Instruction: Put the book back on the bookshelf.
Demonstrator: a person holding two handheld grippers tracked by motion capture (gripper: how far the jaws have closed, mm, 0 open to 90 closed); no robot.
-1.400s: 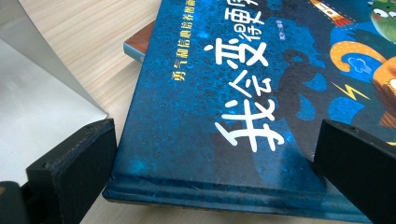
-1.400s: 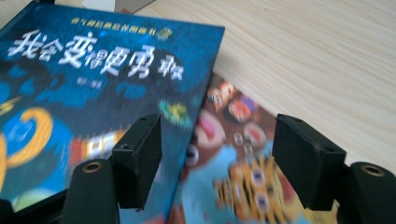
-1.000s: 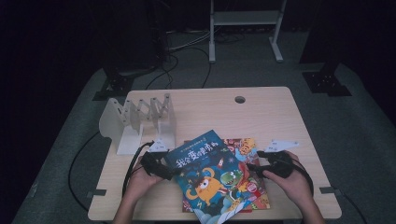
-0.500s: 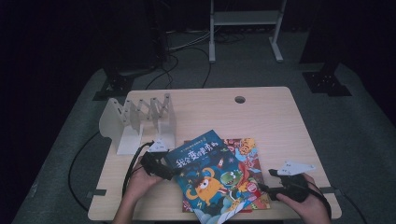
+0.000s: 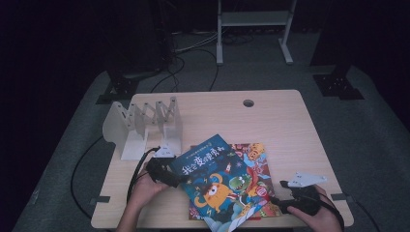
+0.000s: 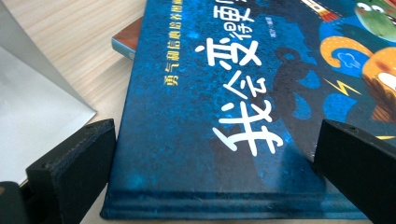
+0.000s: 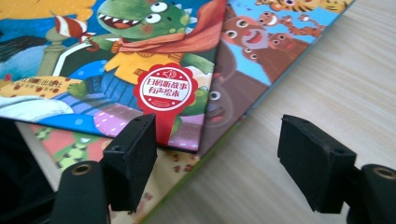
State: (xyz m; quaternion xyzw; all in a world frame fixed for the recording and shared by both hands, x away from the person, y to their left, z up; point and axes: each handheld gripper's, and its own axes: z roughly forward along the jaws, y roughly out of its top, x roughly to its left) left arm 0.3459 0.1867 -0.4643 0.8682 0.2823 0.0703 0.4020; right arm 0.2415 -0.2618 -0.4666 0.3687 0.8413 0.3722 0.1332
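Nearest the person, the right tongs [image 5: 283, 199] have pulled back from the books toward the desk's [image 5: 285, 125] near right corner, and their jaws have just been opening; in the right gripper view they stand apart with nothing between them, beside the corner of the blue picture book [image 5: 217, 181]. That book lies on top of a second picture book [image 5: 256, 159], unmoved, so the right side looks released. The left tongs [image 5: 176, 180] stay put, jaws spread either side of the blue book's spine end, not visibly pressing; beyond stands the white book rack [image 5: 145, 128].

A dark blue picture book [image 5: 217, 181] lies flat and askew atop other picture books [image 5: 254, 159] near the table's front edge.
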